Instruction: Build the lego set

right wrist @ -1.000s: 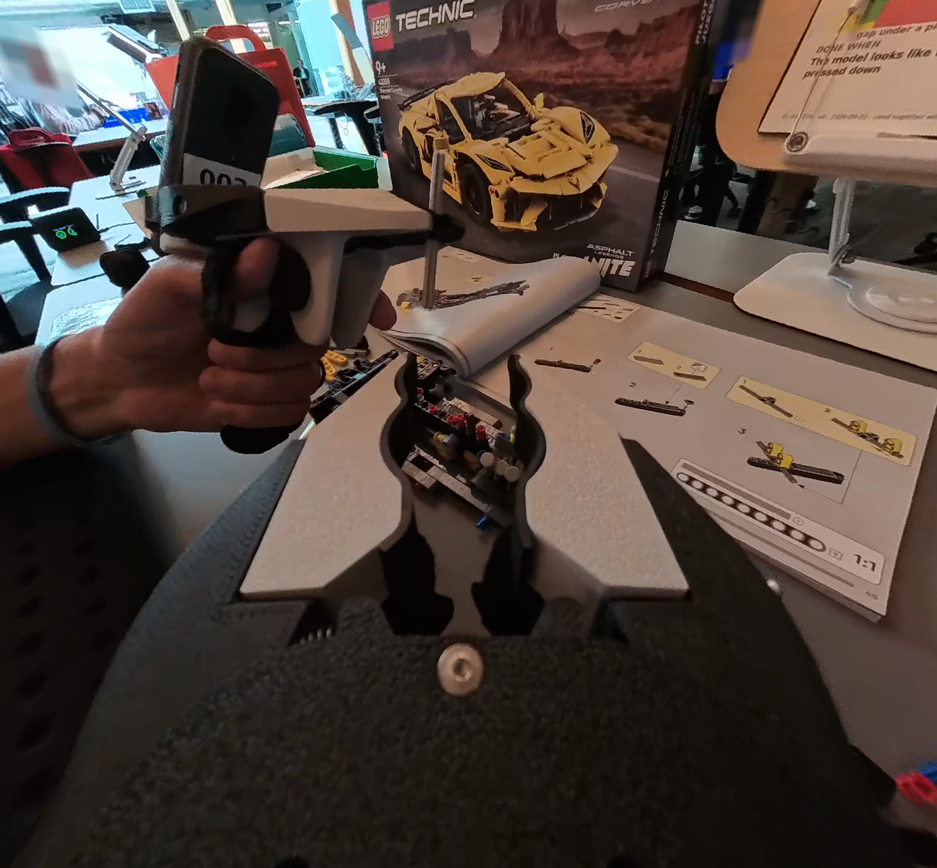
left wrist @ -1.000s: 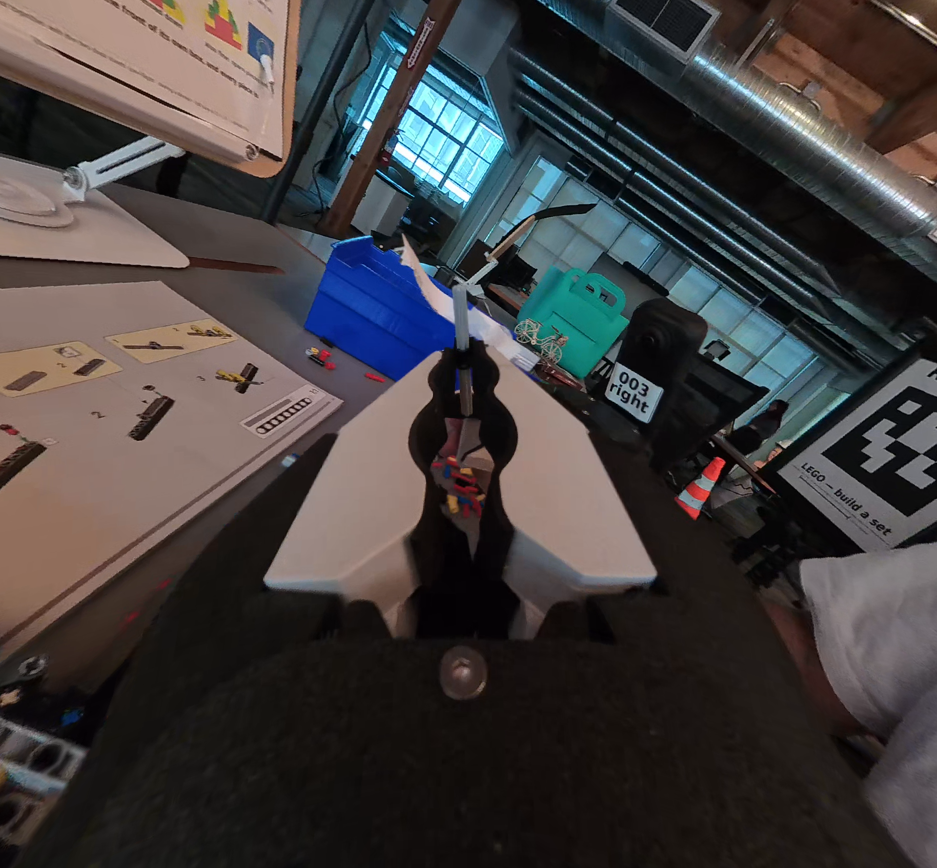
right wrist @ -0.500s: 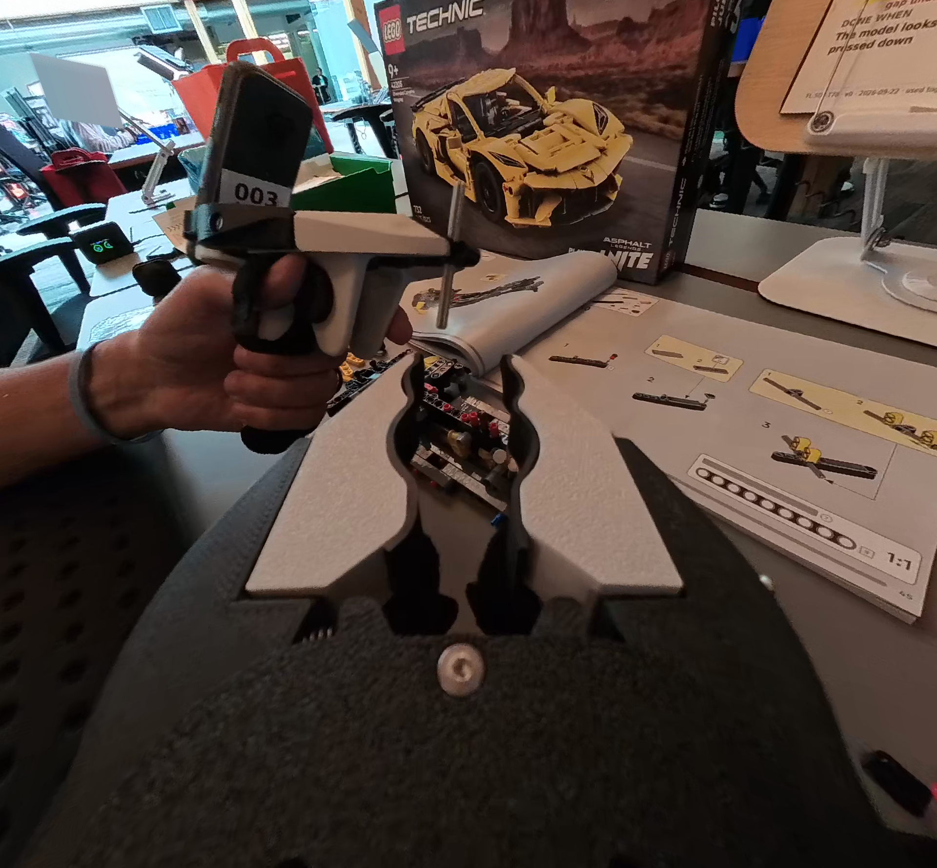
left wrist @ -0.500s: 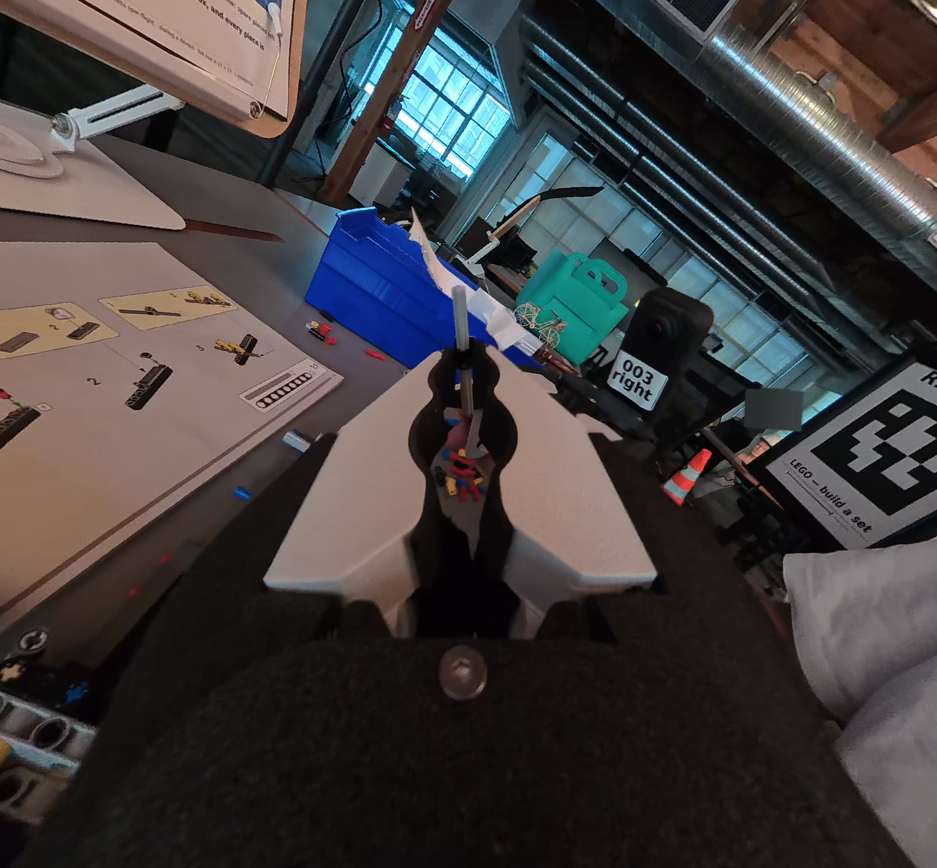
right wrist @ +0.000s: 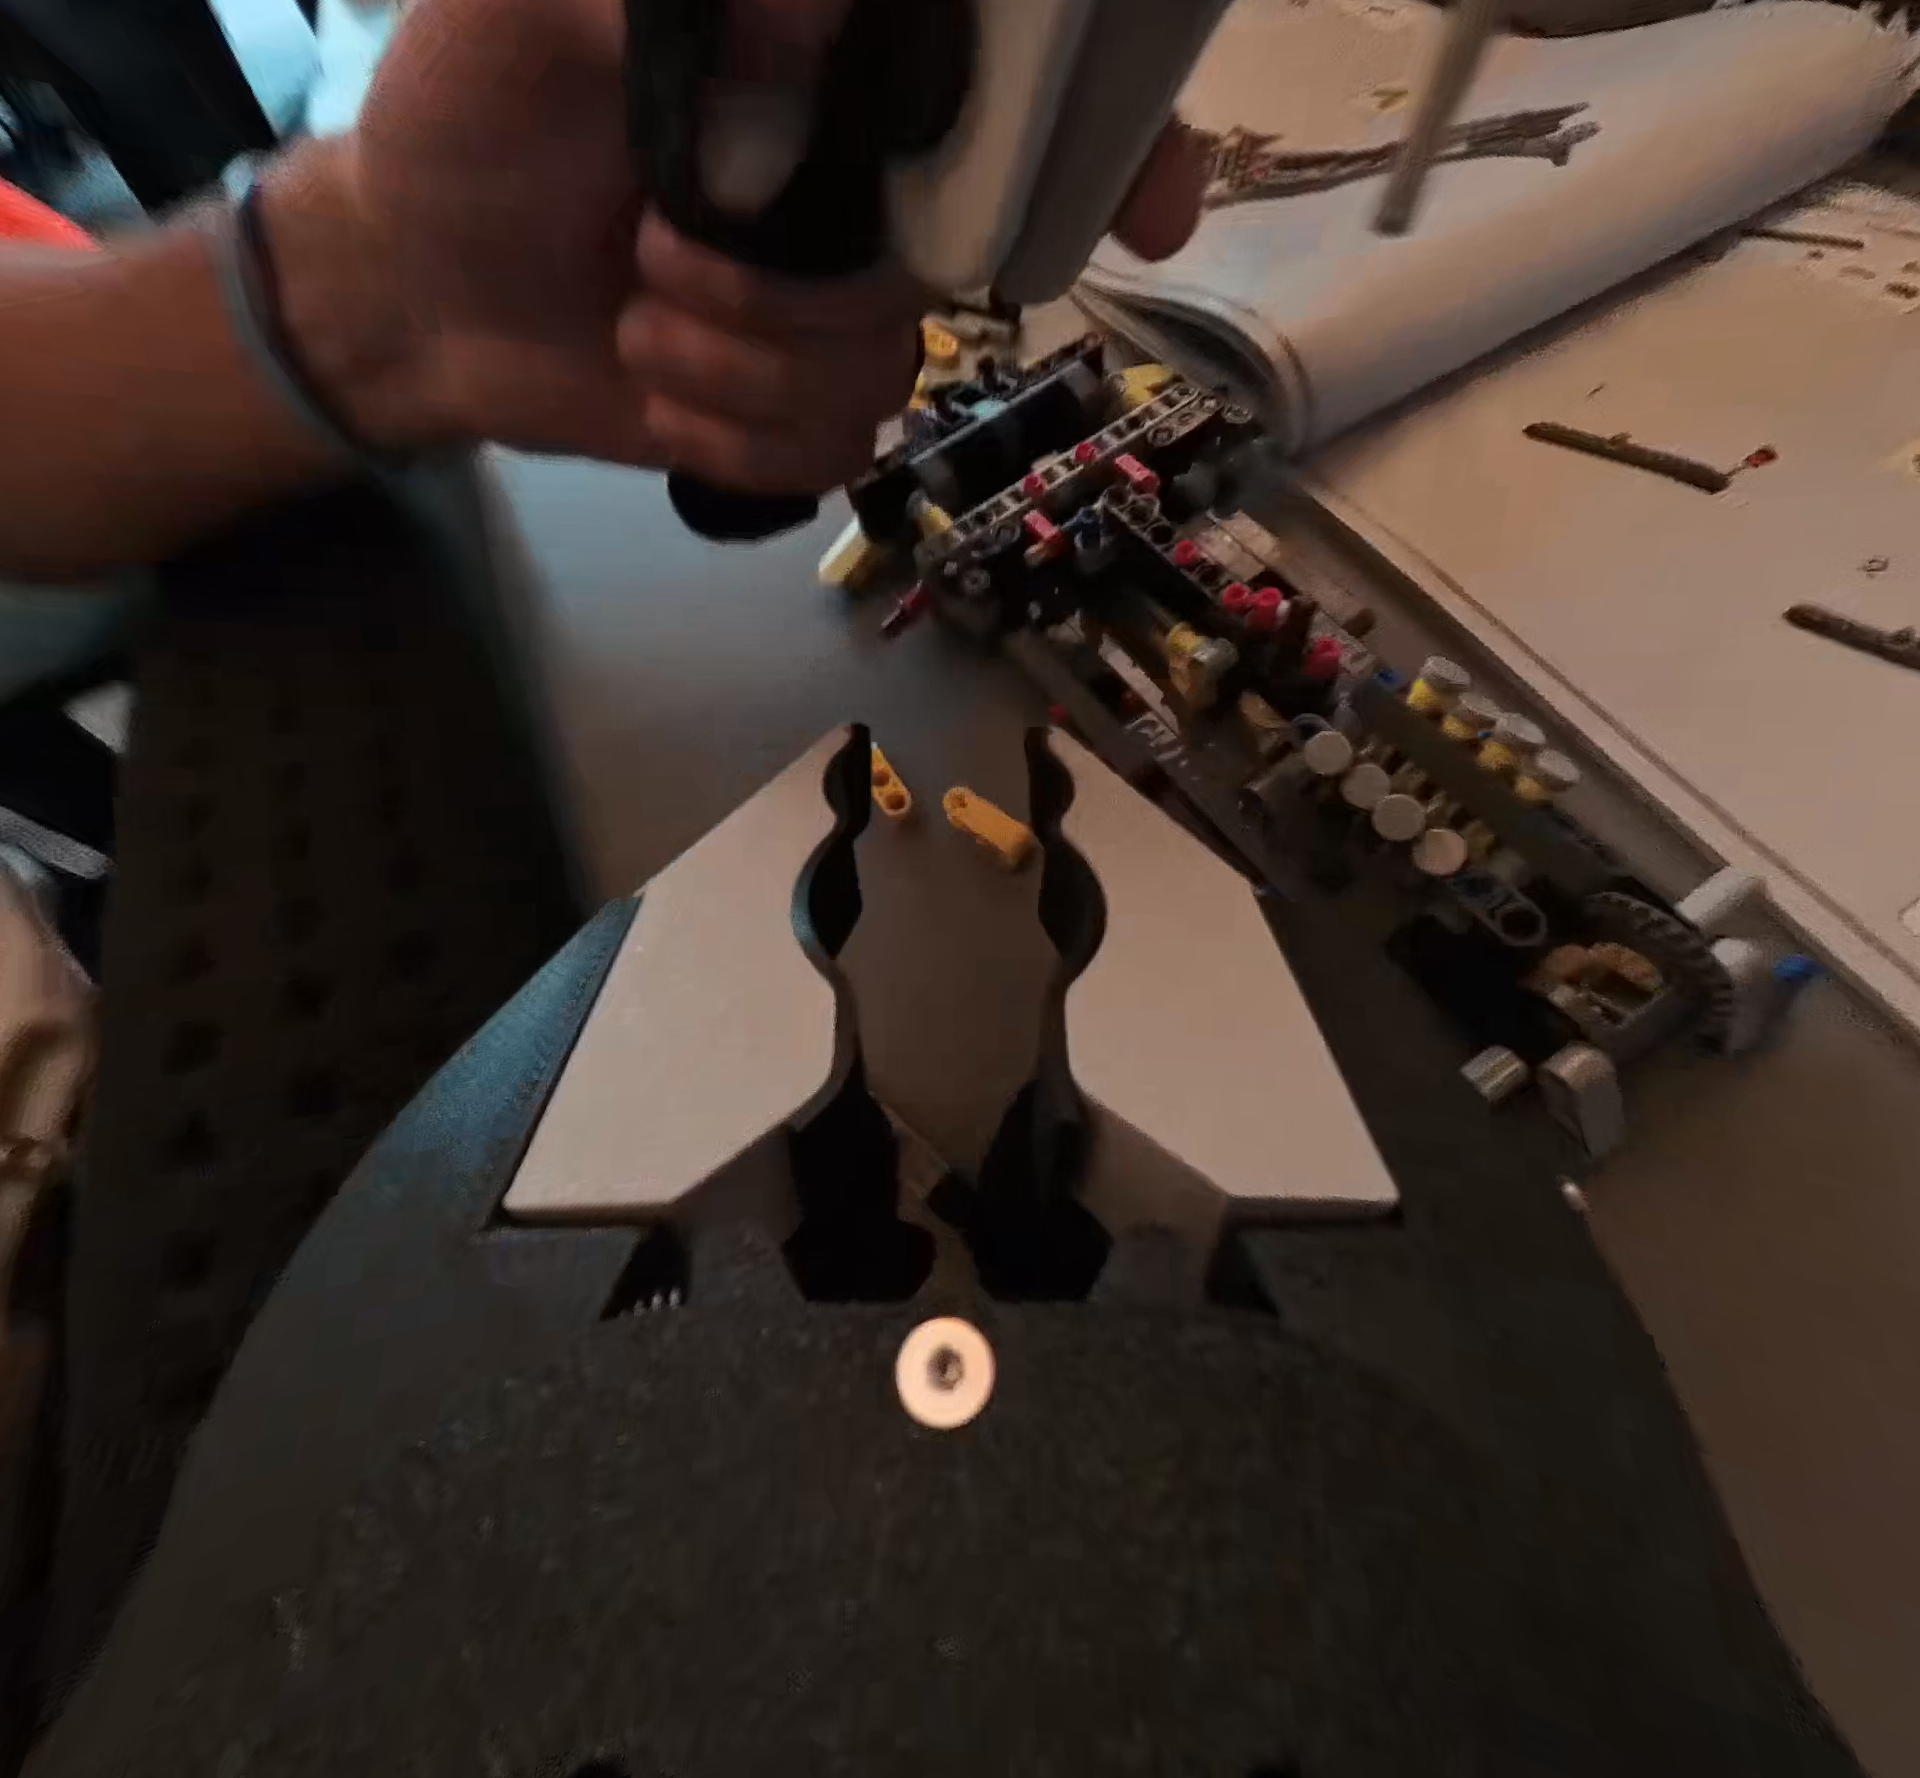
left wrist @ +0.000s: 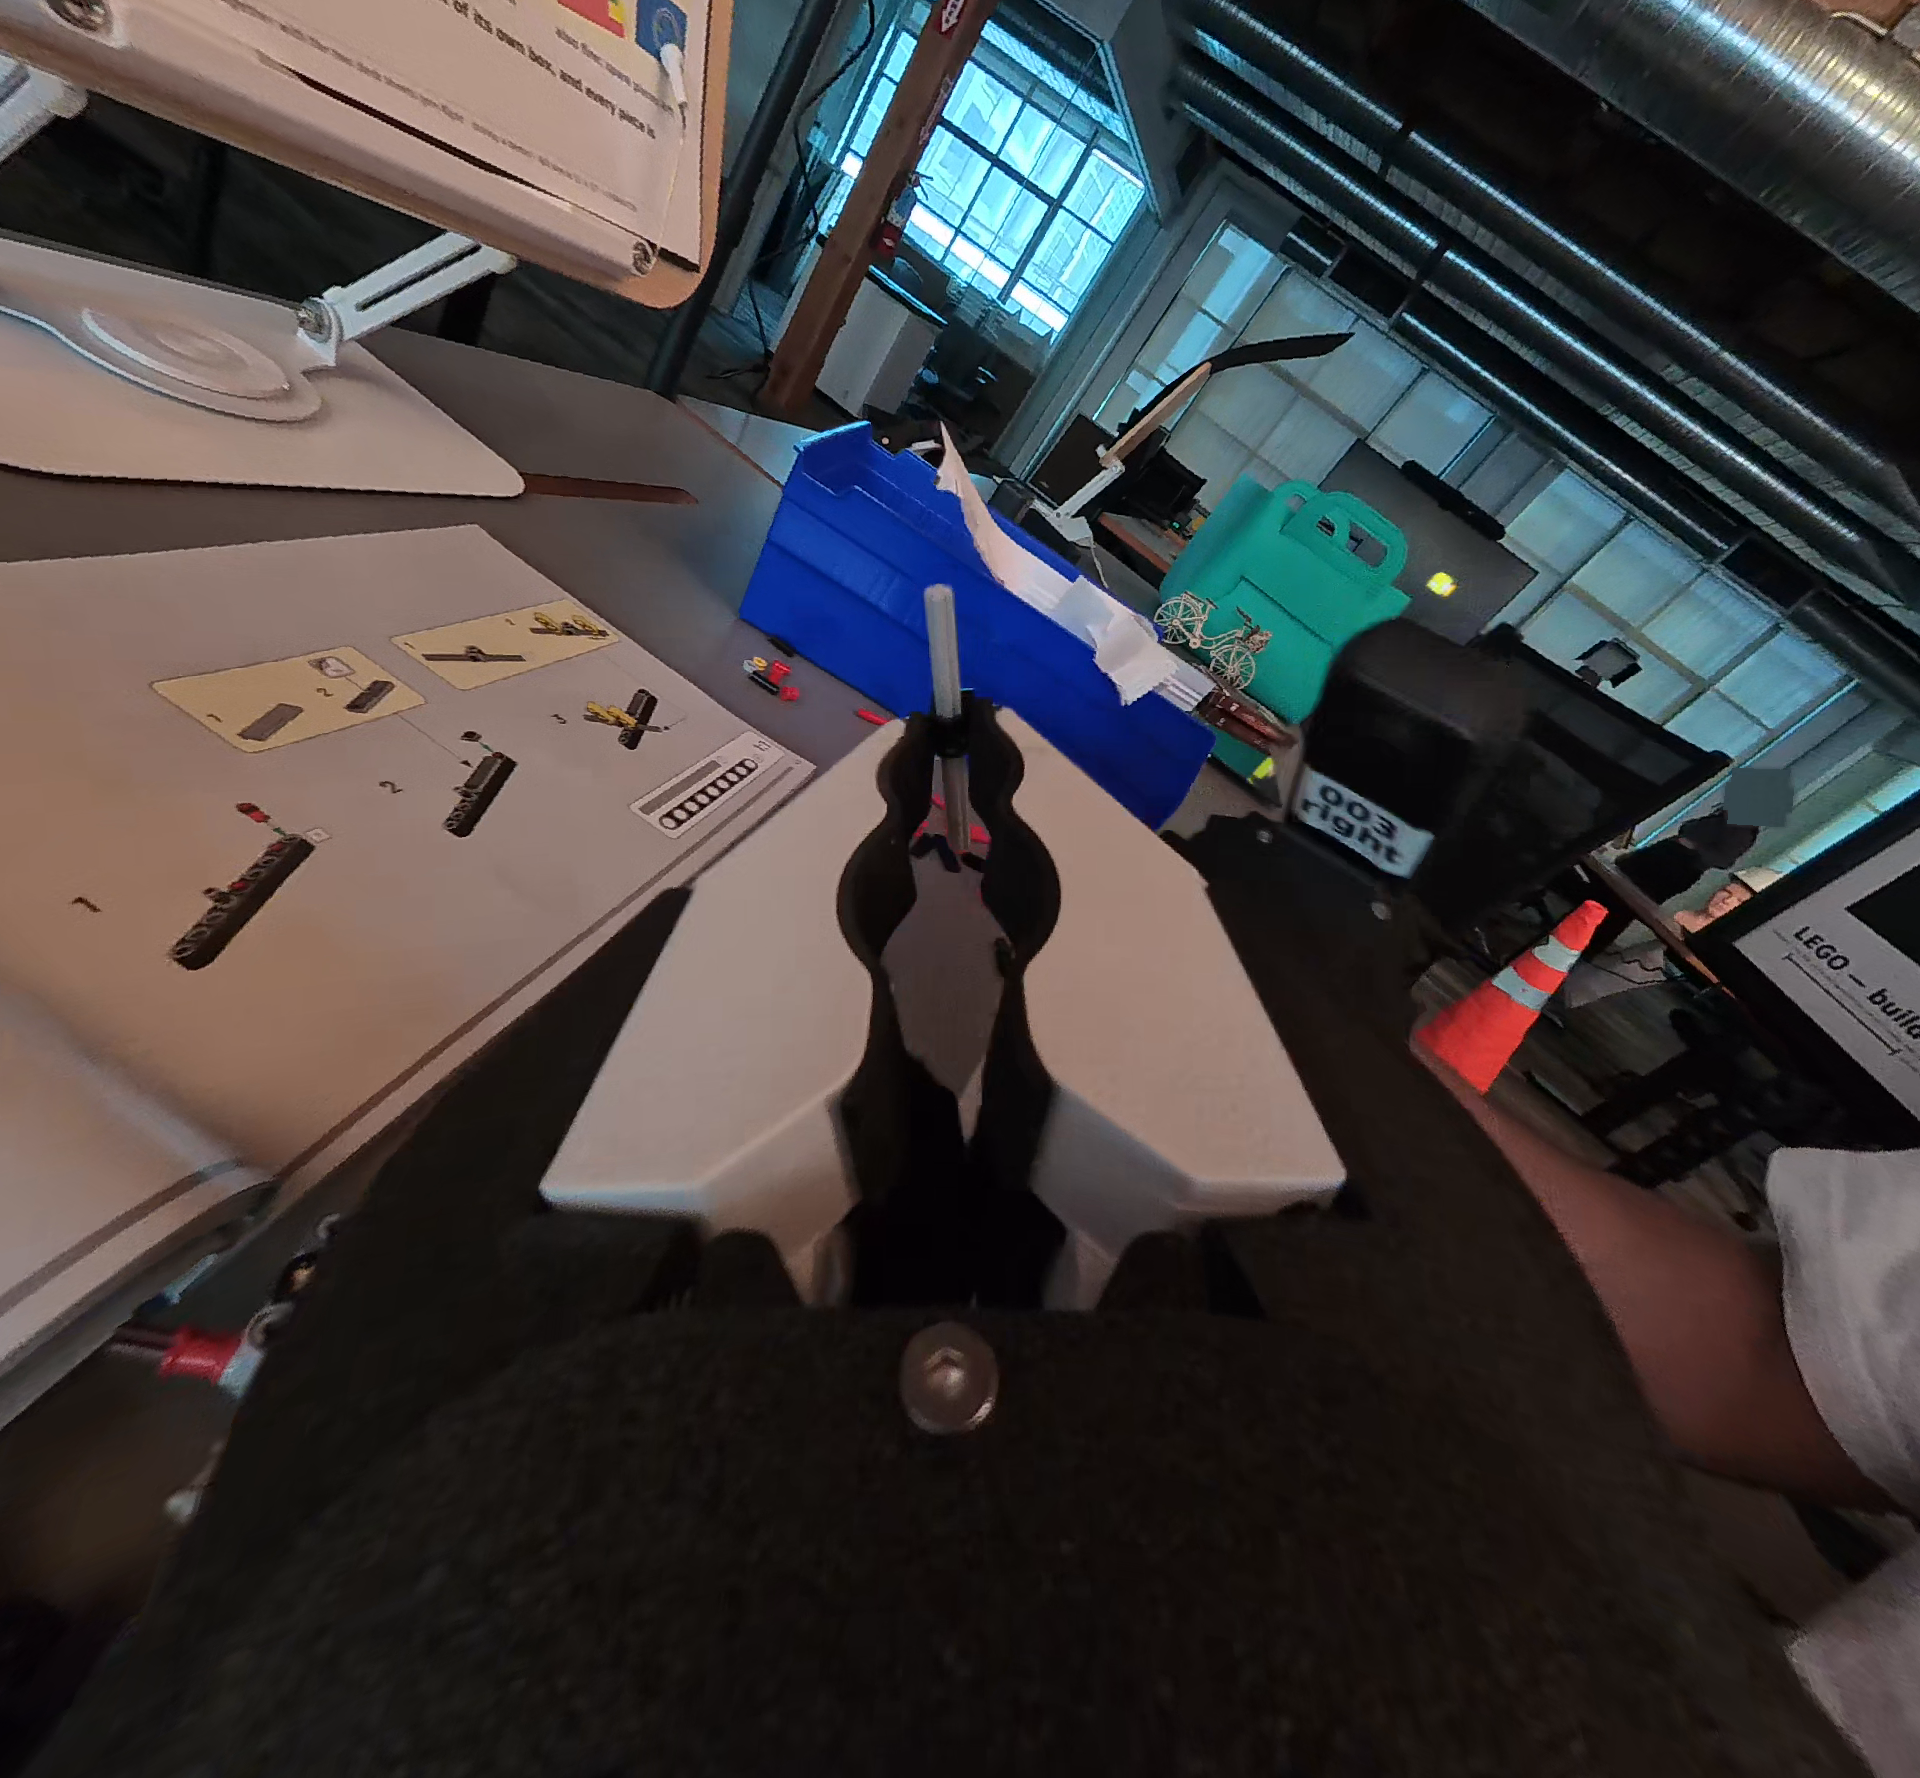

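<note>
My left gripper [left wrist: 948,729] is shut on a thin grey axle [left wrist: 943,658] that stands upright through its tips, held above the table. In the right wrist view a hand holds that gripper at the top [right wrist: 1039,66], with the axle [right wrist: 1434,118] hanging below it. My right gripper [right wrist: 948,757] is open and empty, pointed down at the table. Two small yellow connector pieces [right wrist: 891,783] [right wrist: 987,824] lie on the table between its fingertips. The partly built dark chassis [right wrist: 1195,627], with red, yellow and grey parts, lies just beyond, to the right.
The open instruction booklet [left wrist: 364,793] lies left of the left gripper and behind the chassis [right wrist: 1558,170]. A blue bin [left wrist: 883,585] stands ahead, with small loose pieces [left wrist: 769,674] in front of it. A stand base [left wrist: 208,398] sits at the far left. The tips of one gripper are about 12 centimetres away from the tips of the other.
My right gripper has tipped down and moved close to the table, now over the two yellow pieces beside the chassis. My left gripper still holds the axle and has shifted slightly.
</note>
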